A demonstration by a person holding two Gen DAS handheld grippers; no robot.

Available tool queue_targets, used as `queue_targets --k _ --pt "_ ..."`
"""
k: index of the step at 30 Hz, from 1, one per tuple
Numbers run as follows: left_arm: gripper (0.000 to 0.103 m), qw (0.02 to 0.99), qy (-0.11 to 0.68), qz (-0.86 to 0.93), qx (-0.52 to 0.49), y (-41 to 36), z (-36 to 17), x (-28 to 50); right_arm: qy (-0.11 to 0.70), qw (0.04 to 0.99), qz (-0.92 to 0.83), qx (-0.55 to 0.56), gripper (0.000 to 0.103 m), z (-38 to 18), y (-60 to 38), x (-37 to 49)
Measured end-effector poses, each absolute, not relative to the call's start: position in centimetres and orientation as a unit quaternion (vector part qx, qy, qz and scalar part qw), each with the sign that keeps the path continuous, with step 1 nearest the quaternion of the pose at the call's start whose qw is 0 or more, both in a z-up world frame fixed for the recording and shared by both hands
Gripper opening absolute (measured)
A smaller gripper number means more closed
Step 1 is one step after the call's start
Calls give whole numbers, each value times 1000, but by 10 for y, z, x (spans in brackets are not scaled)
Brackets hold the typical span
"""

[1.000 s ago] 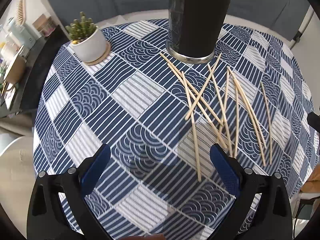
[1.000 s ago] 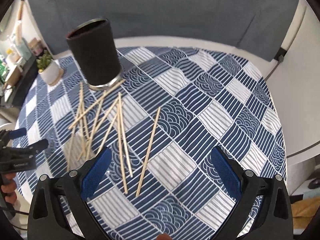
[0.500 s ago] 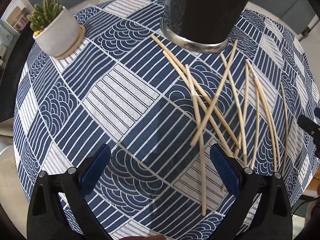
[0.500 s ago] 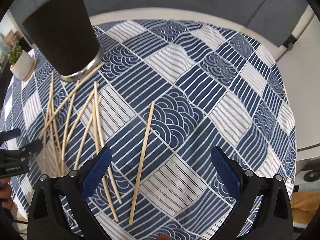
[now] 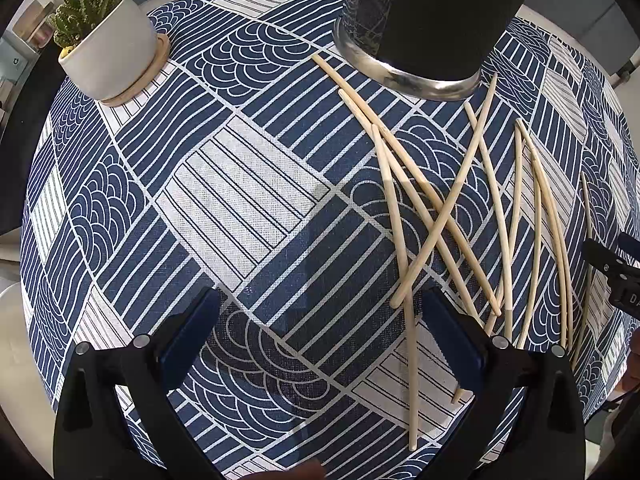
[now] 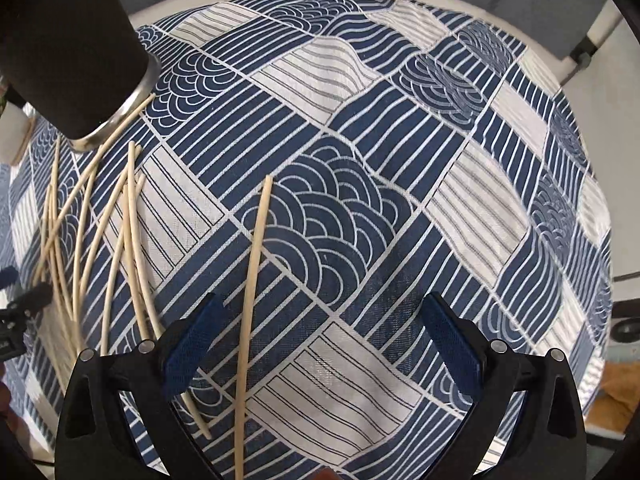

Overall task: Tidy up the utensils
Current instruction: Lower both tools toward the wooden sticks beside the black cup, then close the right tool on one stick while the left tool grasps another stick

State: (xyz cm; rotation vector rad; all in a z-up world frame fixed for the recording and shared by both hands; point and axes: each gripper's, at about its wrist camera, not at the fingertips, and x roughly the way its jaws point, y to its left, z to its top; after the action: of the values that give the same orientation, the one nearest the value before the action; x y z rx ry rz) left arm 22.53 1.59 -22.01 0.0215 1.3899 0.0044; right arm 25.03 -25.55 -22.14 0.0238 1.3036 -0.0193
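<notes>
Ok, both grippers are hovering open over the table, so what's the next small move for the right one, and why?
Probably lower the right gripper a little and shift it leftward, so its open jaws straddle the lone pale wooden chopstick. That stick lies apart from the crossed pile on the blue-and-white patterned tablecloth and already runs up between the jaws near the left-hand one, making it the easiest pick for the tall black cylindrical holder.

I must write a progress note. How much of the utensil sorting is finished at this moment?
Nothing looks done: all visible chopsticks lie scattered on the tablecloth by the dark holder. In hand: nothing; the left gripper and right gripper are open, the right above a lone chopstick. Everything is left.
</notes>
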Motion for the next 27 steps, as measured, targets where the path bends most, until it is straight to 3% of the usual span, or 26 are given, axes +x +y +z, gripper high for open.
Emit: queue_targets --k 18,21,23,24,26,27 --pt "97 794 608 5 -1 15 -216 216 605 796 13 22 95 -227 -264 250" --pt "91 797 604 6 -2 19 -213 215 594 804 36 5 77 -222 -260 247" --pt "86 799 602 7 -2 23 -210 213 587 809 44 -1 53 -216 -258 244" --pt "82 799 601 7 -2 25 -209 211 584 810 46 -2 46 -214 -259 242" --pt "76 800 600 11 -7 31 -206 207 582 812 49 -2 19 -211 -264 240" --pt "72 800 600 12 -8 33 -205 206 580 813 47 -4 17 -210 -266 239"
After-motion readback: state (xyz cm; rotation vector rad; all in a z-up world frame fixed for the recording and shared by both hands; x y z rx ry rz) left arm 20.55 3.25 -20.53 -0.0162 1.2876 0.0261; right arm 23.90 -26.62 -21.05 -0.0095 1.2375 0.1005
